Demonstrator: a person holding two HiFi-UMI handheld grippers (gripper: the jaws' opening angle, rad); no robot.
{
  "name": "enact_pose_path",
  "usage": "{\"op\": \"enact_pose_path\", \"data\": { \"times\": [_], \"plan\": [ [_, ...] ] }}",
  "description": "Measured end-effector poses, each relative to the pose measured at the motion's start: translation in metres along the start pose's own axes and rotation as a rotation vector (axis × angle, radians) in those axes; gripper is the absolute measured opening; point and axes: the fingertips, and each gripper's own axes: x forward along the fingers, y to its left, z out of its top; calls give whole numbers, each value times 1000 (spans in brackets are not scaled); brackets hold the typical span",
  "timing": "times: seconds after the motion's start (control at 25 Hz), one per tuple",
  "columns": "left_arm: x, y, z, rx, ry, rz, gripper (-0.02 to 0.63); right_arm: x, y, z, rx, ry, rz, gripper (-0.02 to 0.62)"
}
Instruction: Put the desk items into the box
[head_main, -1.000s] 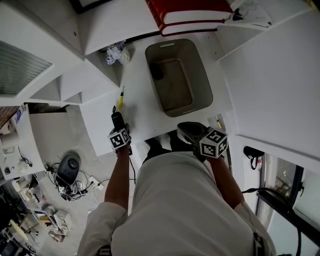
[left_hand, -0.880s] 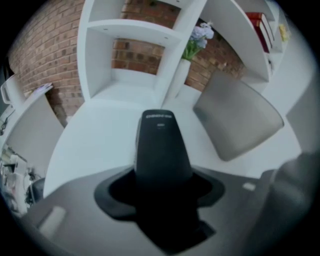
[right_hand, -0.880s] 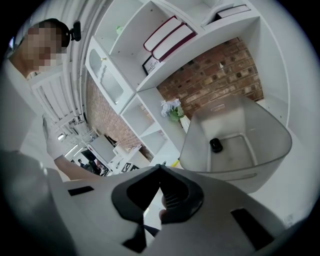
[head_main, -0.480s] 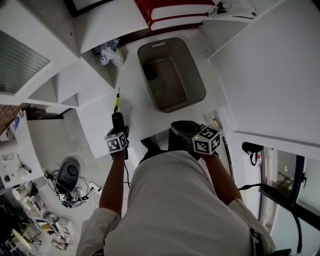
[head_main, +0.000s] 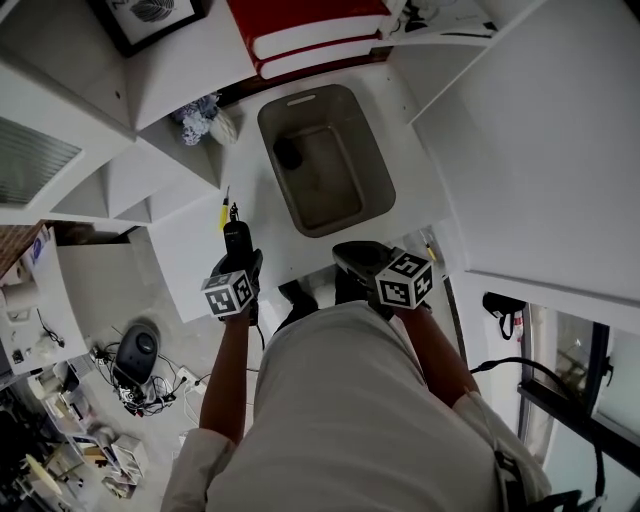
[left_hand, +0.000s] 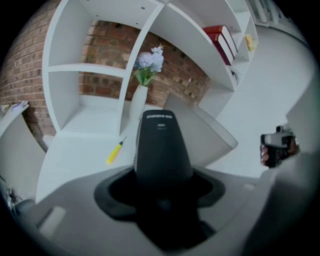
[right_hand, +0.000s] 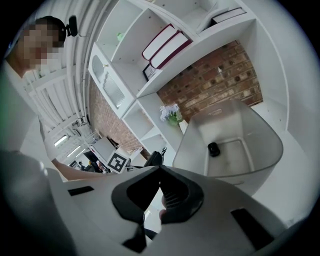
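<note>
white shelving (left_hand: 80, 70) stands against a red brick wall (left_hand: 107, 50).

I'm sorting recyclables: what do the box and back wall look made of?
Box: probably plastic, matte grey, with rounded moulded corners and a thin rim. Back wall: looks like brick, red-brown blocks with pale mortar lines; possibly only facing.

A study or home office: a white desk (head_main: 265, 180) under built-in shelves (left_hand: 95, 67) on a brick wall (left_hand: 107, 50), with red books (head_main: 300, 20), a vase of flowers (left_hand: 142, 80), a framed picture (head_main: 150, 15); tangled cables (head_main: 150, 385) on the near-left floor.
</note>
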Motion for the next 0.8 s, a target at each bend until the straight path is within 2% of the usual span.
{"op": "enact_pose_path", "data": {
  "times": [0.28, 0.48, 0.8],
  "plan": [
    [-12, -55, 47, 3, -91, -43, 276, -11, -21, 11, 10, -6, 37, 0],
    [-22, -92, 87, 42, -136, -78, 276, -15, -33, 18, 17, -14, 57, 0],
    [-10, -130, 129, 107, -145, -102, 276, -23, -55, 26, 23, -26, 61, 0]
  ]
}}
